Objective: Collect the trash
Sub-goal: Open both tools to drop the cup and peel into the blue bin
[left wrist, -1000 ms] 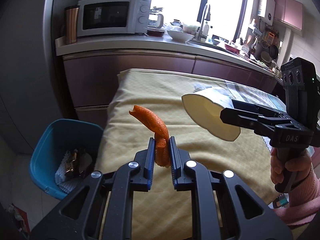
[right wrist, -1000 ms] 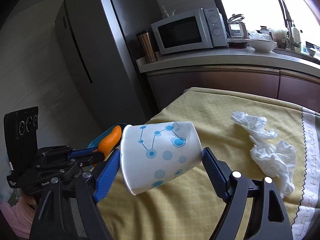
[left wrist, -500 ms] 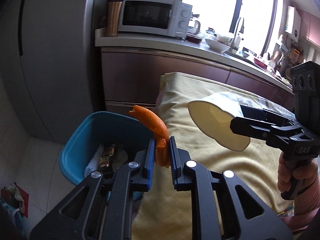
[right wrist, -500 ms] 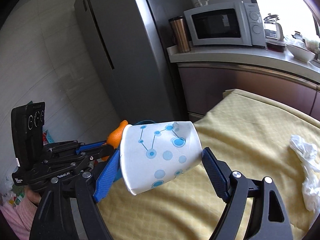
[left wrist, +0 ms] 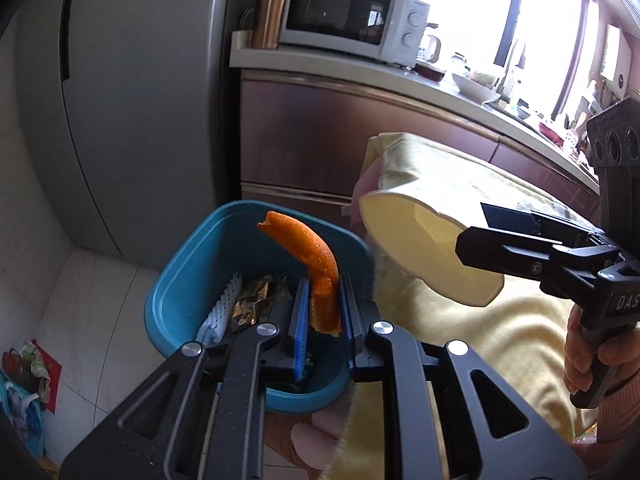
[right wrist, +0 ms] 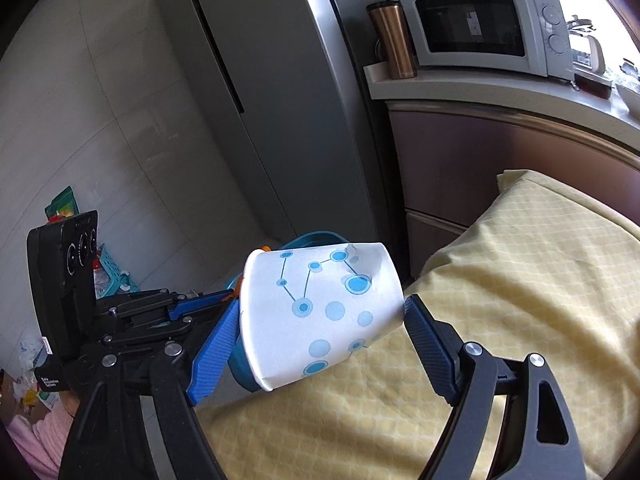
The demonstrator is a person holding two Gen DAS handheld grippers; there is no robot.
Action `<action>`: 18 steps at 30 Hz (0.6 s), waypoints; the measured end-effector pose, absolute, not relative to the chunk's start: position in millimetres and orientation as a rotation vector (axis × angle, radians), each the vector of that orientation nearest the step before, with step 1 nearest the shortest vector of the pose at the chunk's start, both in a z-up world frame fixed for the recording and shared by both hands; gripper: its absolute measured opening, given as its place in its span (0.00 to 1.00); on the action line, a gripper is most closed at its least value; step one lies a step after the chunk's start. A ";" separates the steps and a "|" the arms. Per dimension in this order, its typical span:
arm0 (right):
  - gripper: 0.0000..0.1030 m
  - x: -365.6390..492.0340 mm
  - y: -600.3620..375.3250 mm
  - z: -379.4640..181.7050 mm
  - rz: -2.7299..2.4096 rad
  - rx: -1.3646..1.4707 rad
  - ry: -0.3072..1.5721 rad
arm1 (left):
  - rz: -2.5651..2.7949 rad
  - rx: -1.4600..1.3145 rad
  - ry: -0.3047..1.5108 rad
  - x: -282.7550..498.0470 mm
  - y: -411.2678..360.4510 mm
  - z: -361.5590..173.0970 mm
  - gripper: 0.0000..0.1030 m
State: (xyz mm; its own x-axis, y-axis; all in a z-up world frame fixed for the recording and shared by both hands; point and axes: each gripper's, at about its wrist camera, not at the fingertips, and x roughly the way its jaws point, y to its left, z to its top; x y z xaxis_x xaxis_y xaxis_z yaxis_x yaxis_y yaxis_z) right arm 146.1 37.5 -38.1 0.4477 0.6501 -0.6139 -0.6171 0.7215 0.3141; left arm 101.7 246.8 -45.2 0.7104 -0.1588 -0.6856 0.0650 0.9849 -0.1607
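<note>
Orange peel (left wrist: 316,264) now over blue bin (left wrist: 192,264) of foil scraps (left wrist: 252,300)

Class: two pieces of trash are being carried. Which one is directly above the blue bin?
The orange peel in the left gripper; the paper cup is beside the bin.

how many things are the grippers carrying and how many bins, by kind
orange peel, clamped in the left gripper: 1
paper cup, held by the right gripper: 1
blue trash bin: 1
total: 3
</note>
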 end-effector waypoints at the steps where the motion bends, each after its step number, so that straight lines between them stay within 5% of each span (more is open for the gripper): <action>1: 0.77 149.3 41.3 -39.8 0.788 0.043 0.789 | -0.117 -0.128 0.778 103.6 248.5 -48.5 0.14; 18: 0.78 189.9 90.4 -77.4 0.780 0.017 0.934 | -0.060 -0.192 0.894 144.8 273.9 -108.2 0.16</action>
State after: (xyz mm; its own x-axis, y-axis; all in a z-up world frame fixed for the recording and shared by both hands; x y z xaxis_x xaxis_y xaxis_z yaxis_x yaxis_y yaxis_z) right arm 189.9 90.4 -77.4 0.3462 0.6086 -0.7140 -0.5942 0.7312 0.3351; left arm 144.8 273.9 -108.1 0.6262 -0.1321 -0.7684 -0.0277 0.9811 -0.1913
